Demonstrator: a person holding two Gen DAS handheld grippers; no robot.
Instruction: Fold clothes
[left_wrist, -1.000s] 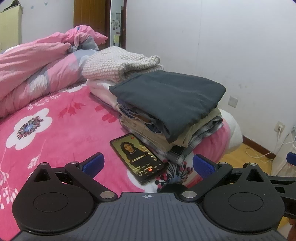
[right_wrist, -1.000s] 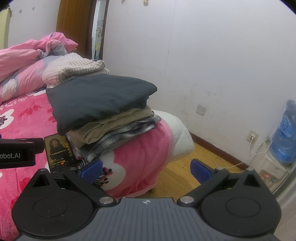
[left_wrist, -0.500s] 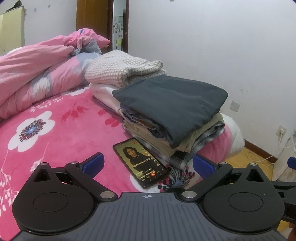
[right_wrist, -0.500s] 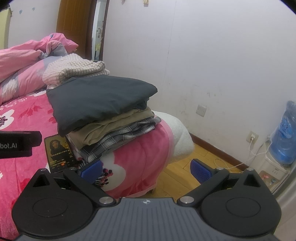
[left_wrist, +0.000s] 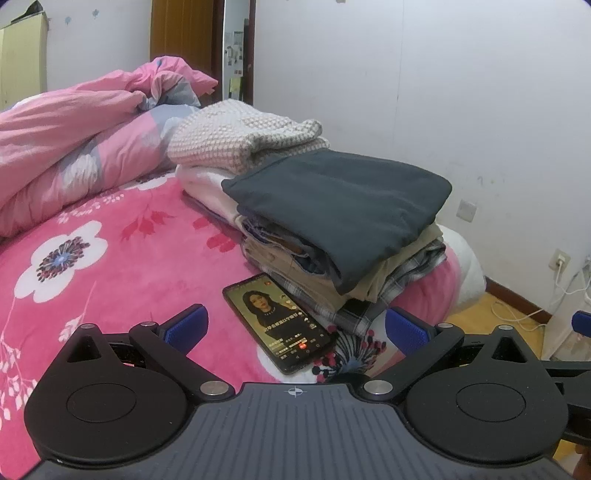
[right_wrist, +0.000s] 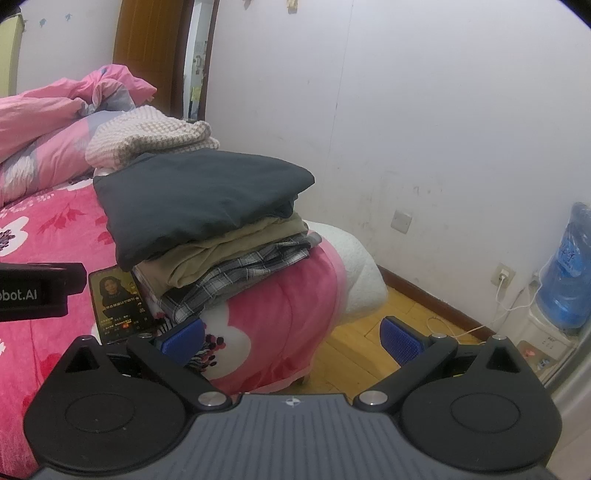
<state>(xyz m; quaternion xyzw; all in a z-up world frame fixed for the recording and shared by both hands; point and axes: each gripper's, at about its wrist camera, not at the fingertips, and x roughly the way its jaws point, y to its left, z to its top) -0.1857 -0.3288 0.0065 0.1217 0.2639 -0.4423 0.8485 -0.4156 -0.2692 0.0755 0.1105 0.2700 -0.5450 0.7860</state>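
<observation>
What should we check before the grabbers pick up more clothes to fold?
1. Left gripper fingers open and empty: ok.
2. Right gripper fingers open and empty: ok.
3. Folded stack sits steady, dark garment on top: ok.
4. Phone out of the way: not ok, it lies lit on the pink blanket against the stack.
5. Next unfolded garment in view: cannot tell.
</observation>
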